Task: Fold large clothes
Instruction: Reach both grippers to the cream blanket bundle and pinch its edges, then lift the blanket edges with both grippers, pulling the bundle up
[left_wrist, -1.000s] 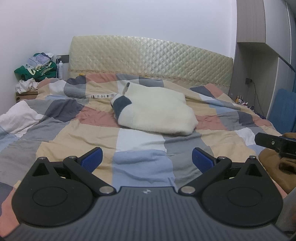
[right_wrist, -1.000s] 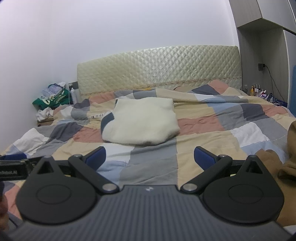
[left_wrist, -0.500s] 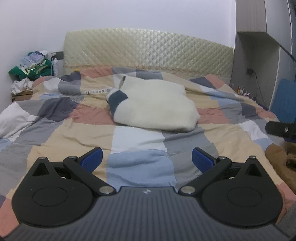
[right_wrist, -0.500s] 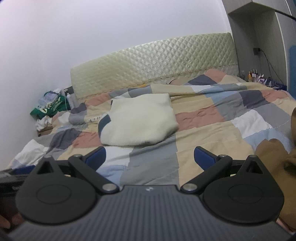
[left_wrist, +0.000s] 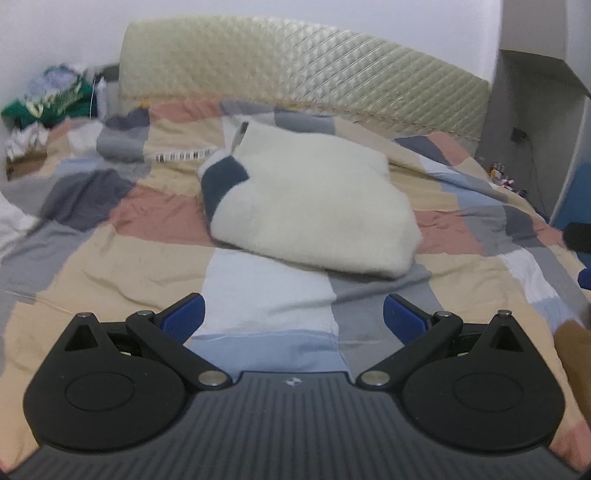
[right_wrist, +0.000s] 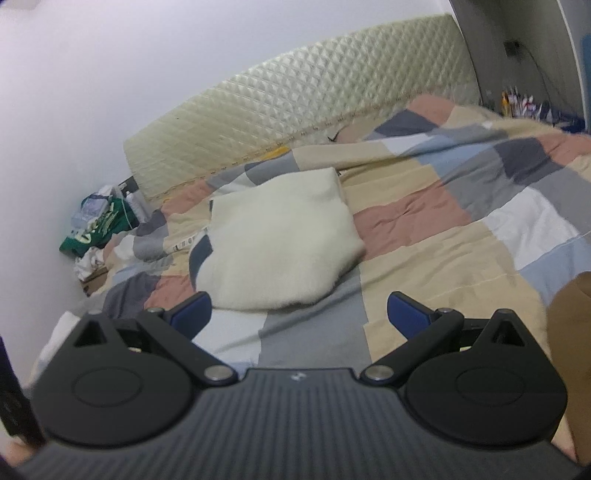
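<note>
A folded cream fleece garment (left_wrist: 314, 206) with a dark blue patch lies in the middle of the patchwork bed; it also shows in the right wrist view (right_wrist: 280, 251). My left gripper (left_wrist: 293, 317) is open and empty, above the quilt a short way in front of the garment. My right gripper (right_wrist: 299, 314) is open and empty, tilted, just short of the garment's near edge. A brown garment (right_wrist: 569, 332) lies at the right edge of the bed, also in the left wrist view (left_wrist: 574, 354).
The patchwork quilt (left_wrist: 110, 258) covers the bed up to a quilted headboard (left_wrist: 303, 74). A pile of clothes (left_wrist: 48, 107) sits on a stand at the far left. Cabinets and small bottles (right_wrist: 517, 103) stand at the right wall.
Both grippers have moved forward toward the cream garment, which now looks larger. The right gripper has tilted to one side. Both stay open.
</note>
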